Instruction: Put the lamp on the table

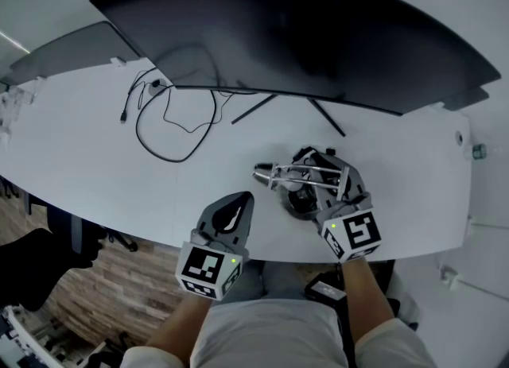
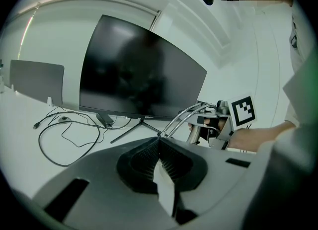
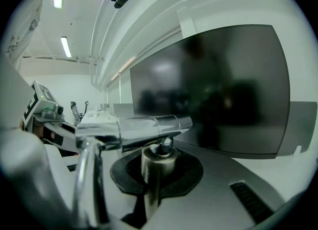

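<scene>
A chrome desk lamp with a folded arm sits low over the front edge of the white table; I cannot tell whether its dark round base touches the top. My right gripper is shut on the lamp's upright post, and the lamp's head lies across just above the jaws. My left gripper hovers to the lamp's left at the table's front edge, shut with nothing in it. In the left gripper view the lamp's arm and the right gripper's marker cube show ahead.
A wide curved monitor on thin legs spans the back of the table. A black cable loops on the top left of the lamp. A second dark screen stands at the far left. Wooden floor lies below the front edge.
</scene>
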